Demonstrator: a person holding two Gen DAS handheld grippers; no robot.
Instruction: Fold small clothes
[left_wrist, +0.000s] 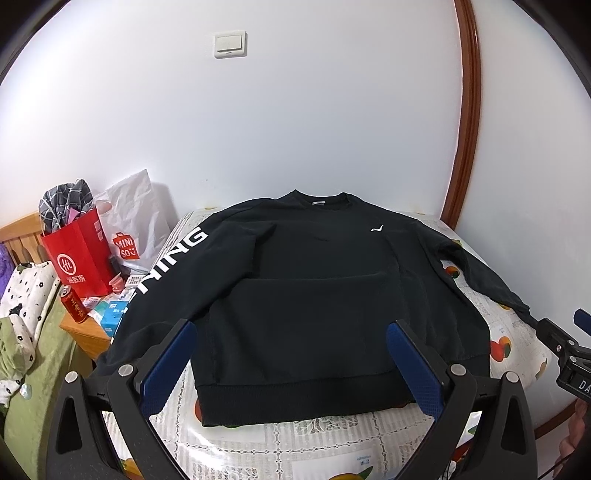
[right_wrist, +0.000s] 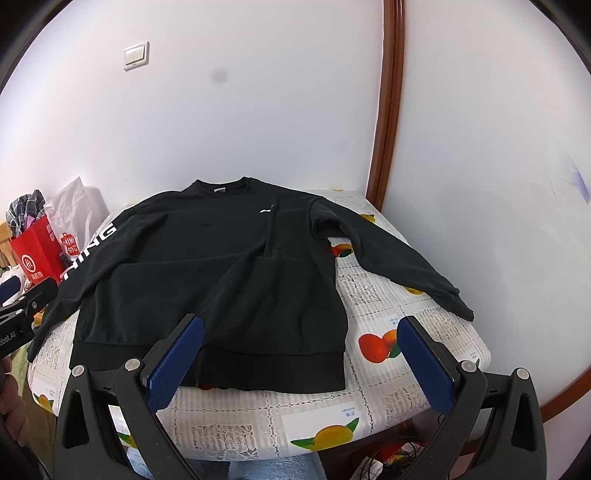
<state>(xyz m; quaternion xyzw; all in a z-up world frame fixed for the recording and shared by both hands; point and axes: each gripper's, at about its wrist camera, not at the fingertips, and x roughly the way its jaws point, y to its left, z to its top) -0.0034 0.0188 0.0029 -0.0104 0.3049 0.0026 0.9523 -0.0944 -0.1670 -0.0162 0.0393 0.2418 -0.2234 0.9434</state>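
A black sweatshirt (left_wrist: 303, 280) lies flat, front up, on a small table with a fruit-print cloth (left_wrist: 332, 435); its collar is at the far side and its hem near me. The left sleeve with white letters (left_wrist: 173, 258) hangs over the table's left edge. The right sleeve (right_wrist: 399, 262) lies spread on the cloth. My left gripper (left_wrist: 291, 328) is open and empty above the hem. My right gripper (right_wrist: 301, 325) is open and empty above the hem's right corner (right_wrist: 332, 369). The sweatshirt also shows in the right wrist view (right_wrist: 207, 273).
A red paper bag (left_wrist: 79, 254) and a white shopping bag (left_wrist: 129, 225) stand at the left on a wooden stand, with a red can (left_wrist: 74, 304). A white wall is behind, and a brown door frame (left_wrist: 467, 110) at right. Cables lie under the table (right_wrist: 384, 458).
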